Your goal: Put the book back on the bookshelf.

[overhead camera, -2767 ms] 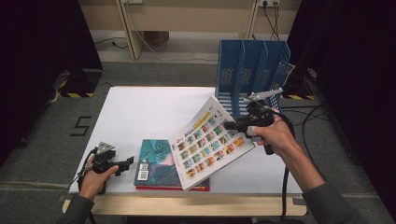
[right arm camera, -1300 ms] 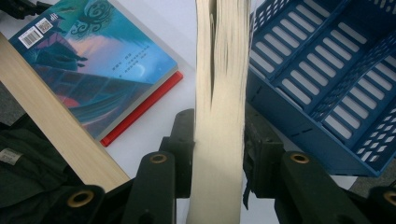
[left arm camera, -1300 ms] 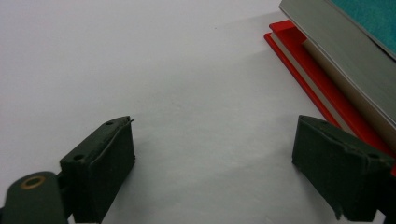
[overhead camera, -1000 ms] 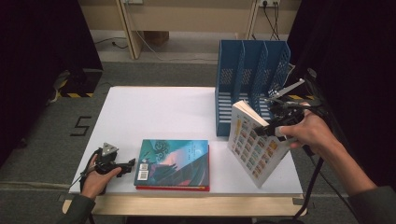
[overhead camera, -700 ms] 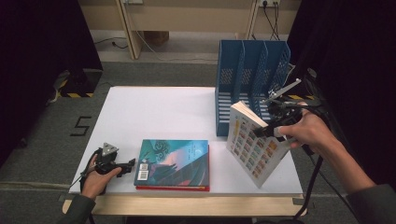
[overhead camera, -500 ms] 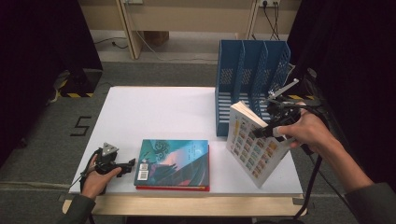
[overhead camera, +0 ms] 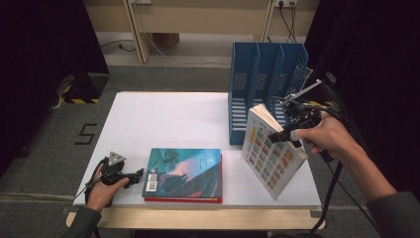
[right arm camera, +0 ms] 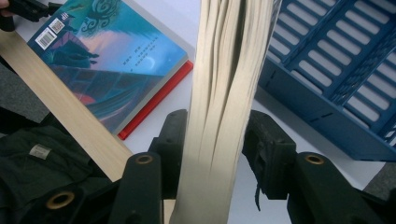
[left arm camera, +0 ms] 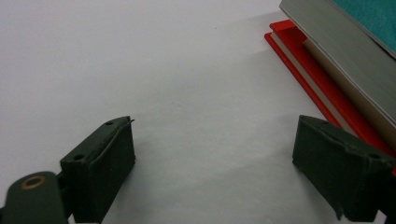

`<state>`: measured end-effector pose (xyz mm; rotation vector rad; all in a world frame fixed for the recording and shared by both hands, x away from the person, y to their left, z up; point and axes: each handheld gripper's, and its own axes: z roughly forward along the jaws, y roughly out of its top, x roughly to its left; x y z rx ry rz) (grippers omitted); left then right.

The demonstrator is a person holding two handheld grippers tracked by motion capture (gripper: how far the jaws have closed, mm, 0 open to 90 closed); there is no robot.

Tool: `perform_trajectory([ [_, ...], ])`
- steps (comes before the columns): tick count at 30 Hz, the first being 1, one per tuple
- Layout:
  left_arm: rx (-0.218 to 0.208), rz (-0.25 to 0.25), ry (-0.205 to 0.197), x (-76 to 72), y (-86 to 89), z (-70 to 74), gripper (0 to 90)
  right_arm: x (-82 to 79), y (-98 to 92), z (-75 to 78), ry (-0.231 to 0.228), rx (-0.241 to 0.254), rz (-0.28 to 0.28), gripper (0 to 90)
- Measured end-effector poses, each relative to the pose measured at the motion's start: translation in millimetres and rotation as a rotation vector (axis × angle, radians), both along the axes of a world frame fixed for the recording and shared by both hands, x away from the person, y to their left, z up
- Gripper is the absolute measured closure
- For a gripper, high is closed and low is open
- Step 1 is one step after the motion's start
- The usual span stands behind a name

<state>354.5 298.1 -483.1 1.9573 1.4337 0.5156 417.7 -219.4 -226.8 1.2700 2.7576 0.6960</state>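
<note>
A picture book with rows of small coloured pictures on its cover stands tilted on its lower edge at the table's right front, just before the blue file rack. My right gripper holds its upper edge. In the right gripper view the loosely fanned page block fills the gap of my right gripper, and both pads touch it; the jaws have just been opening. My left gripper rests open on the table at the front left, beside a teal book that lies on a red one.
The white table has bare surface at its back left. The file rack has several upright slots and stands at the back right. The table's wooden front edge runs close under the books. Dark curtains flank both sides.
The picture book, earlier held open and slanted over the table's middle, now stands closed and tilted at the right by the rack. Over the last second it hardly shifts. The left gripper stays put.
</note>
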Motion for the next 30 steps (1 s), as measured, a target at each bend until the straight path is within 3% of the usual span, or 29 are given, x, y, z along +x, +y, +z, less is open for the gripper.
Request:
perform_trajectory([
  [6,0.0,0.0,0.0,0.0,0.0,0.0,11.7,3.7,3.0,-3.3,0.052,-0.006,-0.052,57.2],
  [12,0.0,0.0,0.0,0.0,0.0,0.0,11.7,6.1,4.0,-3.3,0.064,-0.022,-0.064,57.4],
  [18,0.0,0.0,0.0,0.0,0.0,0.0,11.7,13.6,5.4,-1.0,0.071,-0.014,-0.129,57.5],
  [28,0.0,0.0,0.0,0.0,0.0,0.0,11.7,16.7,6.4,-7.7,0.077,-0.054,-0.127,59.2],
  [30,-0.001,0.0,0.0,0.0,0.1,0.0,11.8,16.3,6.0,-7.0,0.065,-0.066,-0.103,65.0],
])
